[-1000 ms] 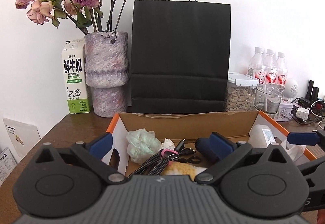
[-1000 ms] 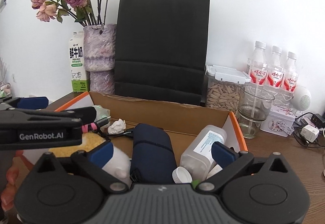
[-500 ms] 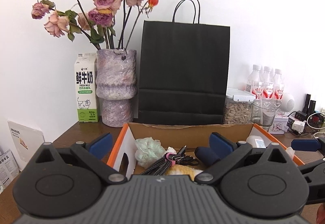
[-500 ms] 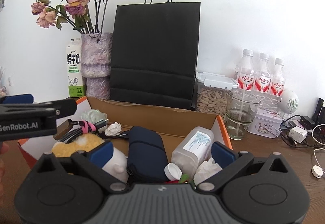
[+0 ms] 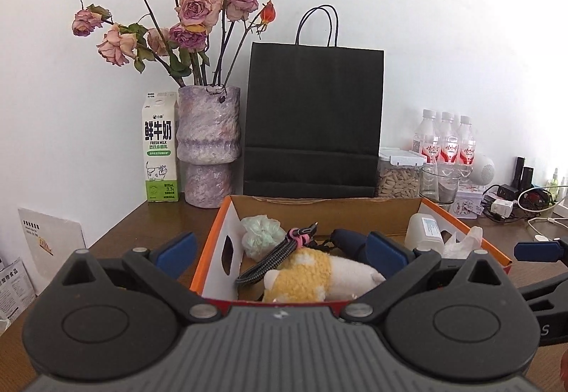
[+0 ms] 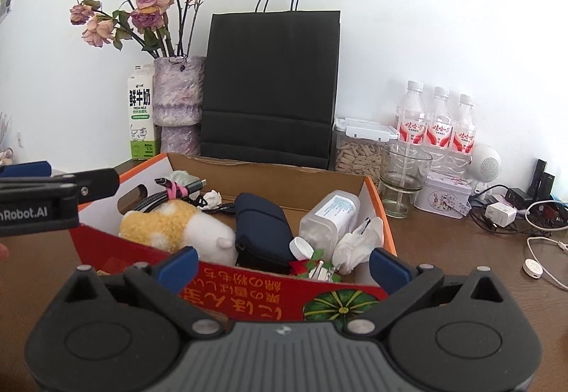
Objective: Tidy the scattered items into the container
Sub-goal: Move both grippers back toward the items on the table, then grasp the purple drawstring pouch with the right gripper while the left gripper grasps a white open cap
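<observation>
An orange cardboard box stands on the wooden table. In it lie a yellow-and-white plush toy, a braided cable bundle with a pink tie, a navy pouch, a clear plastic bottle, crumpled tissue and a pale green wad. My left gripper is open and empty, held just before the box's near edge. My right gripper is open and empty in front of the box's red front wall.
Behind the box stand a black paper bag, a purple vase of dried roses and a milk carton. At the right are a seed jar, a glass, three water bottles, a tin and chargers with cables.
Both grippers have drawn back and up from the box; the box now looks farther away and its red front wall shows in the right wrist view. Both stay open.
</observation>
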`<state>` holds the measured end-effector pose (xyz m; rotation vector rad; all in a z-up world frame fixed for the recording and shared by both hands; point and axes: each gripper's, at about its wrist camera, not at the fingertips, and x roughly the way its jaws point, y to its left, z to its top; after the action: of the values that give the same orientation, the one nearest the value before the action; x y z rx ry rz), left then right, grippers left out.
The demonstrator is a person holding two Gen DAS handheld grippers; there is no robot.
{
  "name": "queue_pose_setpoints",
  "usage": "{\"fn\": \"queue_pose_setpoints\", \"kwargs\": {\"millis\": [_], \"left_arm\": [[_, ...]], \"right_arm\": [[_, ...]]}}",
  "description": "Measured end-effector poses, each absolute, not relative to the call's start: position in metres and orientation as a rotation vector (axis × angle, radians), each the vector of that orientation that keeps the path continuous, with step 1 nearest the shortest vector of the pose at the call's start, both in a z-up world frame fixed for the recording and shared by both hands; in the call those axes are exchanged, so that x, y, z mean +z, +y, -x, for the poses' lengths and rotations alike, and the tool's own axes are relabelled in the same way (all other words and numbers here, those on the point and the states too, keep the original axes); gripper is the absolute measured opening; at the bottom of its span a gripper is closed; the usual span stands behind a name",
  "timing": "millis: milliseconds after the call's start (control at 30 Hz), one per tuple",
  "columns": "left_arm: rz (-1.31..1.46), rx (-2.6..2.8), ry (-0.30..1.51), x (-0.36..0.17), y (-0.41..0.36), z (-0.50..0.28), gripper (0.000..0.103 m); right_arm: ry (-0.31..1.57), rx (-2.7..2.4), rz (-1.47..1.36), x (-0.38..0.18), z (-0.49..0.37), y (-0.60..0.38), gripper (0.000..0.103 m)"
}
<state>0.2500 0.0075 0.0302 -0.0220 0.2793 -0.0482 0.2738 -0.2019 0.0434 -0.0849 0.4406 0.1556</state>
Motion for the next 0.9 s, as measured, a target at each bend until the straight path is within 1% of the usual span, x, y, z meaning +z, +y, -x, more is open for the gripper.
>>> {"fn": "queue_pose_setpoints", "kwargs": {"millis": [233,633,900], "left_arm": [[0.036,-0.047,0.308,0.021,0.015,-0.221,0.103],[0.014,-0.032,0.385,0.000,0.027,-0.183,0.103],[-0.014,-0.015,0.432,-0.008,0.037,-0.164,0.103]], "right_arm": [[0.458,0.171,0.068,0.038,-0.242,-0.205,0.103],[0.544,0.169,0.056,0.013,-0.190,-0.225,0.103],[0.600,0.231,0.054,0.003,-0.174,-0.221,0.103]]}}
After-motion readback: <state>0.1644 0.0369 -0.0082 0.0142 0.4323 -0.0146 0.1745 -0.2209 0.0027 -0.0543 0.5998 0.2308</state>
